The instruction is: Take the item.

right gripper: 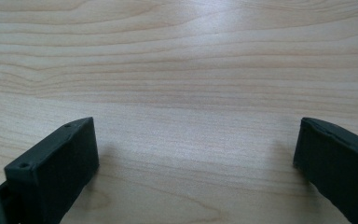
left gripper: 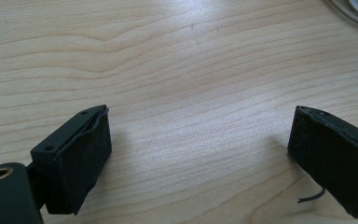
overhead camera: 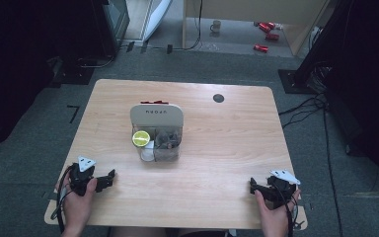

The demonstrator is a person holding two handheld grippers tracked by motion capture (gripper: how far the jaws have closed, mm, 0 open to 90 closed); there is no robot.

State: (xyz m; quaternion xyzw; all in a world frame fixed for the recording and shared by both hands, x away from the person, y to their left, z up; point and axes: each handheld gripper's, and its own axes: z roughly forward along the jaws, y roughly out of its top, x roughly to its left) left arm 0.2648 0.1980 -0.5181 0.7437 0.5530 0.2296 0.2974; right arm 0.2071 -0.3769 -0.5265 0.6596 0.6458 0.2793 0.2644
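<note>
Clear plastic forms the walls of a small bin (overhead camera: 159, 150) at the middle of the pale wood-grain table (overhead camera: 227, 143); its white rounded lid (overhead camera: 156, 116) stands raised at the far side. Inside lie a lime-green round disc (overhead camera: 140, 138), something white and some grey items too blurred to identify. The left gripper (left gripper: 200, 149) rests near-left, the right gripper (right gripper: 196, 154) near-right, each with jaws spread wide over bare wood. The high view alone shows a mug (overhead camera: 216, 25) and red items (overhead camera: 266, 34) on the far floor.
</note>
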